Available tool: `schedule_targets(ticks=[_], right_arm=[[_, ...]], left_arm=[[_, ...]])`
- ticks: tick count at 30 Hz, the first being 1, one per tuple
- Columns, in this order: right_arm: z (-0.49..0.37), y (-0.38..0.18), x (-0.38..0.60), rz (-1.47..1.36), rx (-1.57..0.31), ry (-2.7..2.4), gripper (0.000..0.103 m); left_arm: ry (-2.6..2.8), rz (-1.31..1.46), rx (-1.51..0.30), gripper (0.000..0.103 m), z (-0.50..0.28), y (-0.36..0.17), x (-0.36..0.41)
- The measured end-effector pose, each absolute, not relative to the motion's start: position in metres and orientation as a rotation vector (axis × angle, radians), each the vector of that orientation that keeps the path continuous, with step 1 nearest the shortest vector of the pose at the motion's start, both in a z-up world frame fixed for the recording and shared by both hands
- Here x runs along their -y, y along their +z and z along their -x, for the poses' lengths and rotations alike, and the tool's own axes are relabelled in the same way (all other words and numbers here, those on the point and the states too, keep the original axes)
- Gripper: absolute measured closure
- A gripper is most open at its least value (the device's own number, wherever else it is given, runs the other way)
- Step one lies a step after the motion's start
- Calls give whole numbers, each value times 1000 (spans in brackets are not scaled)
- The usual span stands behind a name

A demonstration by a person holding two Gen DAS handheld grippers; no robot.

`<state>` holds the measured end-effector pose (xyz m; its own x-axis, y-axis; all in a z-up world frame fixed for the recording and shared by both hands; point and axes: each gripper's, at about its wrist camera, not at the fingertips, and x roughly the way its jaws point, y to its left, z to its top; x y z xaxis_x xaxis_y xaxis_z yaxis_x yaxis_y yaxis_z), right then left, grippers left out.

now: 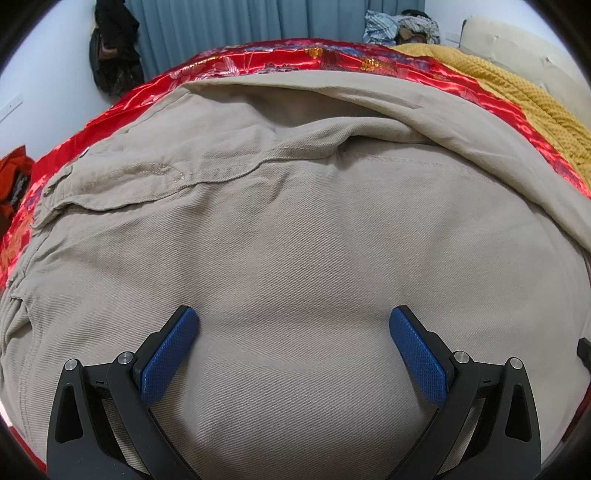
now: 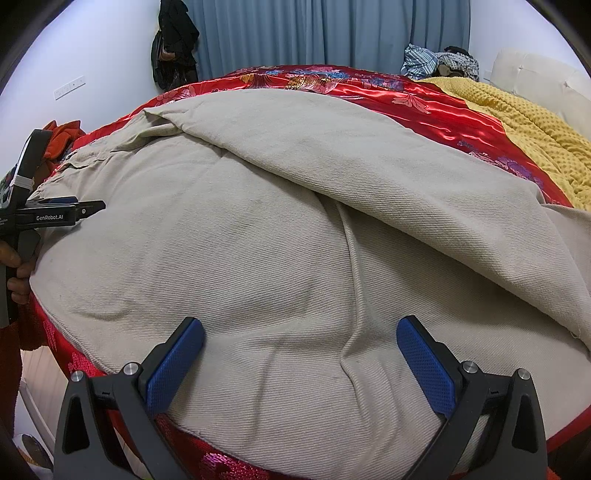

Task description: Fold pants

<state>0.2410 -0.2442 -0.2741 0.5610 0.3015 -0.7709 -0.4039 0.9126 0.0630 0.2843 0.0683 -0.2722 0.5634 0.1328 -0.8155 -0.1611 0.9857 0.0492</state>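
Beige pants [image 1: 295, 229] lie spread on a red satin bedspread [image 1: 155, 88], with one leg folded over across the far side. The waistband and a pocket seam [image 1: 155, 177] lie at the left. My left gripper [image 1: 293, 321] is open and empty, just above the flat cloth. The pants also fill the right wrist view [image 2: 258, 240], with the folded-over leg [image 2: 369, 177] running to the right. My right gripper [image 2: 299, 332] is open and empty, above the pants near the bed's front edge. The left gripper [image 2: 88, 206] shows at the left of that view, held by a hand.
A yellow knit blanket [image 2: 535, 122] lies at the right of the bed. Blue curtains [image 2: 314, 33] hang behind. Dark clothes [image 2: 173, 44] hang on the wall at the left. A pile of clothes [image 2: 439, 61] lies at the bed's far end. Orange cloth [image 1: 11, 177] lies left.
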Motion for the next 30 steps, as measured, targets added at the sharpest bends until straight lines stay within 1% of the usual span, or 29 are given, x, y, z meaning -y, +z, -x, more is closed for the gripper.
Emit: schedule_targets(ticks=[23, 27, 29, 30], right_arm=[[-241, -275, 244, 125, -878, 415, 0], [-243, -268, 247, 121, -905, 435, 0], [-243, -259, 253, 80, -905, 451, 0], [-241, -250, 262, -1, -888, 470, 0]], left_arm=[[174, 30, -961, 1, -284, -273, -68], [175, 30, -971, 1, -284, -272, -69], [174, 29, -970, 1, -284, -272, -70], [174, 29, -968, 1, -283, -272, -70]])
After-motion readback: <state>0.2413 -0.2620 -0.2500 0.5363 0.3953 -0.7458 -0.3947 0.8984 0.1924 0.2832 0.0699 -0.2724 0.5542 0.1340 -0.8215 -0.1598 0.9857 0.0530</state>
